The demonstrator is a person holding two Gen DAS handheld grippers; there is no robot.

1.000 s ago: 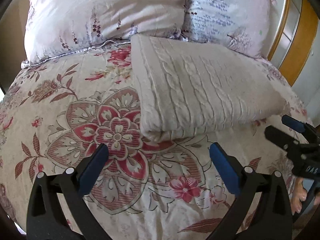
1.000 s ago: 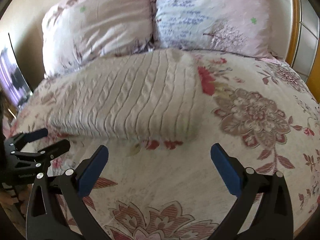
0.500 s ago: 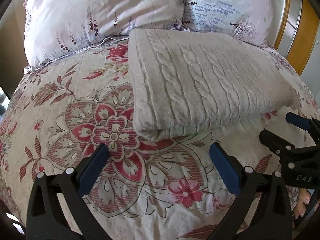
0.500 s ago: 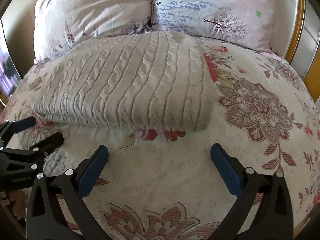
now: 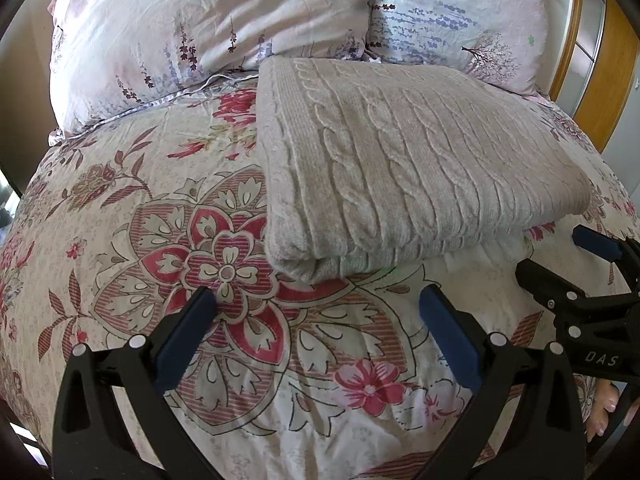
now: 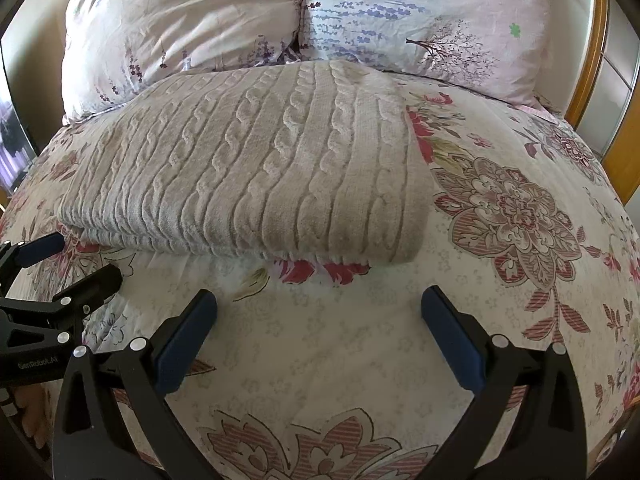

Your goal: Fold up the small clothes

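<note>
Lying folded on the floral bedspread [image 5: 120, 216], the cable-knit sweater [image 5: 400, 168] is seen just ahead of both grippers. The left gripper [image 5: 316, 320] and right gripper [image 6: 318, 320] are held spread wide, nothing between their fingers.

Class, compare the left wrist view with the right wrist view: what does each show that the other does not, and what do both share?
Only the left wrist view shows the left gripper head-on over a big red flower medallion, with the knit's rolled corner nearest. Only the right wrist view shows the right gripper head-on and a brown flower print beside the knit. Both show the folded cable-knit garment on the floral bedspread, two pillows behind, and both grippers open, holding nothing.
</note>
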